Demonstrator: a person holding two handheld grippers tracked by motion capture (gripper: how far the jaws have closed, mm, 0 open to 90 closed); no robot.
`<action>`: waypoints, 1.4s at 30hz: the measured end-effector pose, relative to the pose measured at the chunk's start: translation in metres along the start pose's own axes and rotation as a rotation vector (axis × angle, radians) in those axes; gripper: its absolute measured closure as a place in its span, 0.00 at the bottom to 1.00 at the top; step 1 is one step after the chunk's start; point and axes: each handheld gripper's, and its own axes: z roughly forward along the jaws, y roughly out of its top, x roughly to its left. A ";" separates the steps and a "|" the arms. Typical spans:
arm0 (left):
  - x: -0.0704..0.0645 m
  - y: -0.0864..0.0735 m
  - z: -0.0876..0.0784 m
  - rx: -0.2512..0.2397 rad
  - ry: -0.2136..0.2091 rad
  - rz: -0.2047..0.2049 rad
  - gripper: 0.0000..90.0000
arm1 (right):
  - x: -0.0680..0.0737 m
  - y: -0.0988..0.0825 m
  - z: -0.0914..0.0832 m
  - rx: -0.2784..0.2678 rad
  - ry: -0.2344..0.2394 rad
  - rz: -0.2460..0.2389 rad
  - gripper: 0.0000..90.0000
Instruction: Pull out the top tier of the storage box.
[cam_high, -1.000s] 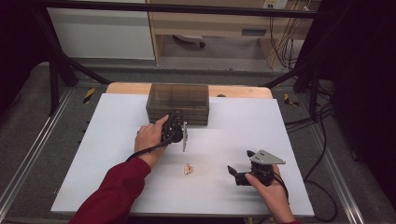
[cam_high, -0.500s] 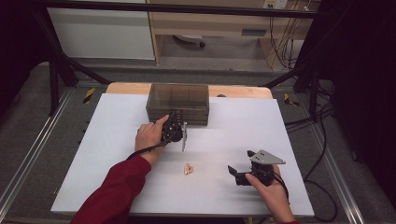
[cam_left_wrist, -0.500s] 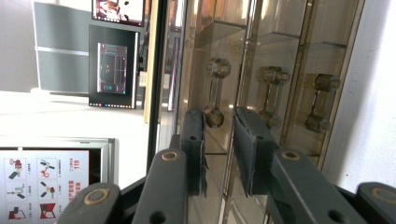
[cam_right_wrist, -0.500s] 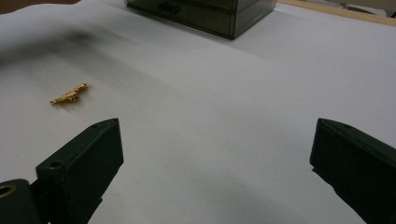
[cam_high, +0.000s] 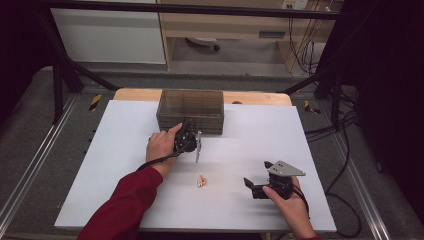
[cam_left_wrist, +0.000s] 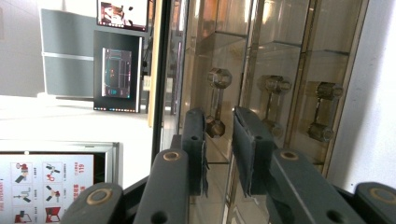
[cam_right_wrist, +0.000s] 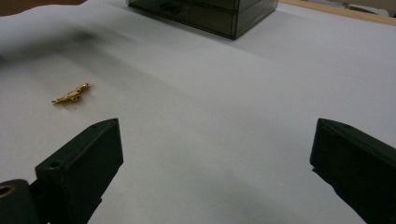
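Change: next to nothing has shifted in the high view since the earlier frames, and both hands sit where they were. The one real change is at the left gripper (cam_left_wrist: 219, 114), whose jaws have just been closing.
Left gripper: held up against the front of the smoked drawer box (cam_high: 192, 107), turned on its side. The jaws are narrowed to a slim gap but not clamped.
Between the jaws: a drawer handle (cam_left_wrist: 215, 102), a short bar with a knob at each end, stands in the gap near the tips. A sliver of space shows on one side of it, so it is not yet gripped.
Other handles: two more (cam_left_wrist: 273, 105) (cam_left_wrist: 322, 112) sit on the neighbouring drawer fronts, off to one side of the jaws.
Right gripper (cam_high: 256, 175): resting low on the white table (cam_high: 300, 140), near the person's edge. Its jaws are spread wide with nothing in them.
Gold piece (cam_high: 201, 181): a small item lying loose on the table between the two hands, well apart from the box and touched by neither gripper.
Reading: the closing looks like the start of a pull on that drawer. The likely plan is to open it, then bring the gold piece over.
Next need: finish the squeeze squarely on the bar.
Risk: the tips could slip off the handle.
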 end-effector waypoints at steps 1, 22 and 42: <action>0.000 0.000 0.000 -0.002 0.002 0.003 0.84 | 0.000 0.000 0.000 0.001 0.001 -0.002 0.03; -0.001 0.004 -0.002 -0.009 0.023 0.026 0.89 | 0.000 0.000 0.000 -0.003 0.006 -0.004 0.03; -0.006 0.008 -0.023 0.005 0.019 0.027 0.89 | 0.003 0.002 -0.002 -0.015 0.021 -0.016 0.03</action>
